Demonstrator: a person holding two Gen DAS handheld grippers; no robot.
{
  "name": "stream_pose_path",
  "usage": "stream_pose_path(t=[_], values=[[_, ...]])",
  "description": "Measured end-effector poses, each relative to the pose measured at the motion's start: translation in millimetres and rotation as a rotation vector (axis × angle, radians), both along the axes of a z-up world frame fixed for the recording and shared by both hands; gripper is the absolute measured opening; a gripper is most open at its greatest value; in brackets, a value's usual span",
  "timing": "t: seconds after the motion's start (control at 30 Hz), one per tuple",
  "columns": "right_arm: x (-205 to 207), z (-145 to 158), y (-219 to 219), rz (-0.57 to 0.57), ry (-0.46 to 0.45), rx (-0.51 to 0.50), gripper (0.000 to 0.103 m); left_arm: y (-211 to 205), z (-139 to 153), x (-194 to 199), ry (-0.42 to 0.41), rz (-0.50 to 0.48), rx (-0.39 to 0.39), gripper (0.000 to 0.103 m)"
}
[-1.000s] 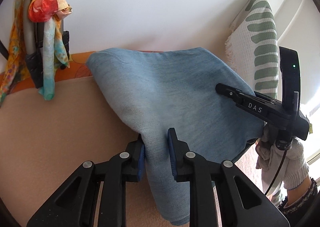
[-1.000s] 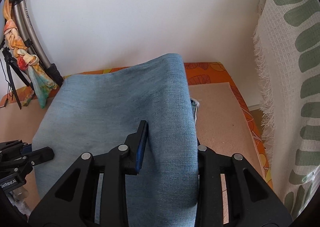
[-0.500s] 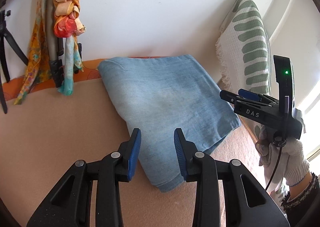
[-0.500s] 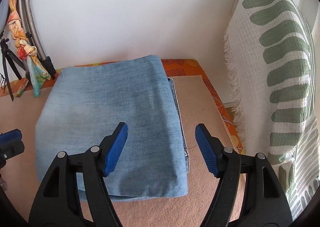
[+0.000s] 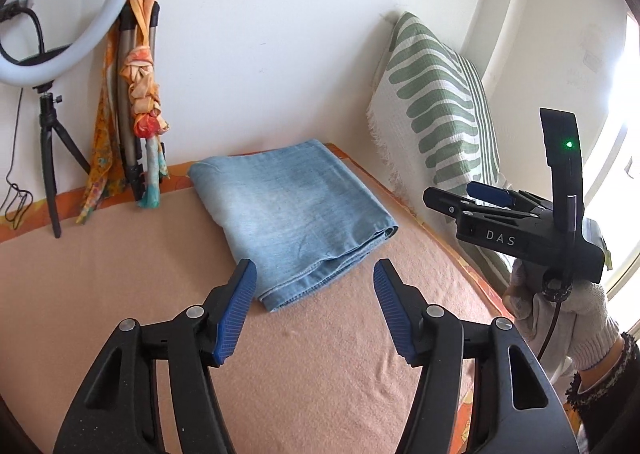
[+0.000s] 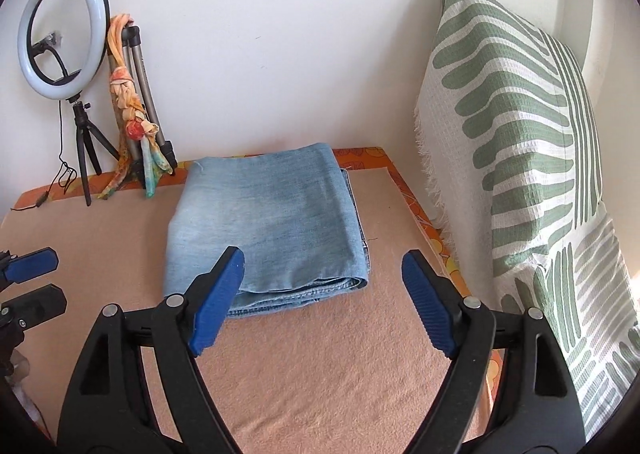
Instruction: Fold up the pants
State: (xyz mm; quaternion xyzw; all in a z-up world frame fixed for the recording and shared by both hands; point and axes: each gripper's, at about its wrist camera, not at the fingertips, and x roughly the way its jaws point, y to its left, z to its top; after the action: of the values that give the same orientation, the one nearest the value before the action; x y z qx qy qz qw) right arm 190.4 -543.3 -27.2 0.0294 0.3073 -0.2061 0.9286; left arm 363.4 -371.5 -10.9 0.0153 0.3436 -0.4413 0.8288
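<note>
The light blue denim pants lie folded into a flat square packet on the peach blanket near the wall. My left gripper hovers in front of the packet's near edge, jaws opening, with nothing between them. My right gripper hangs before the packet's near right corner, jaws still opening and empty. In the left wrist view the right gripper appears at the right, held by a hand in a white glove. In the right wrist view the left gripper's blue pads show at the left edge.
A ring light on a small tripod and a folded tripod wrapped in an orange scarf stand against the wall at the back left. A white cushion with green leaf print leans along the right side. An orange patterned sheet edge borders the blanket.
Both grippers let go of the denim, opened and pulled back and up from it. The pants, lifted and draped a second ago, now lie flat as a folded packet.
</note>
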Motion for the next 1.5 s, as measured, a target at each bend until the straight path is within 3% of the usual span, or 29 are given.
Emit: stream_pose_path(t=[0.27, 0.43, 0.8, 0.93, 1.07, 1.23, 1.5], values=[[-69.6, 25.7, 44.9, -0.055, -0.067, -0.060, 0.103, 41.8, 21.8, -48.1, -0.036, 0.004, -0.049, 0.075], [-108.2, 30.4, 75.6, -0.076, -0.082, -0.090, 0.103, 73.2, 29.2, -72.8, -0.046, 0.045, -0.064, 0.082], [-178.5, 23.9, 132.4, -0.037, -0.151, -0.004, 0.103, 124.1, 12.7, -130.8, -0.077, 0.083, -0.017, 0.082], [-194.6, 22.0, 150.5, -0.032, -0.177, 0.003, 0.103, 137.8, 13.5, -149.6, -0.085, 0.073, -0.038, 0.082], [-209.3, 19.7, 167.0, -0.029, -0.191, 0.001, 0.103, 149.7, 19.4, -169.0, -0.148, 0.086, -0.036, 0.082], [-223.0, 17.2, 174.8, -0.038, -0.218, 0.042, 0.103, 171.8, 22.7, -189.2, -0.153, 0.122, -0.099, 0.082], [-237.6, 12.4, 190.5, -0.054, -0.241, 0.041, 0.103, 176.7, 22.8, -209.4, -0.194, 0.129, -0.064, 0.086]])
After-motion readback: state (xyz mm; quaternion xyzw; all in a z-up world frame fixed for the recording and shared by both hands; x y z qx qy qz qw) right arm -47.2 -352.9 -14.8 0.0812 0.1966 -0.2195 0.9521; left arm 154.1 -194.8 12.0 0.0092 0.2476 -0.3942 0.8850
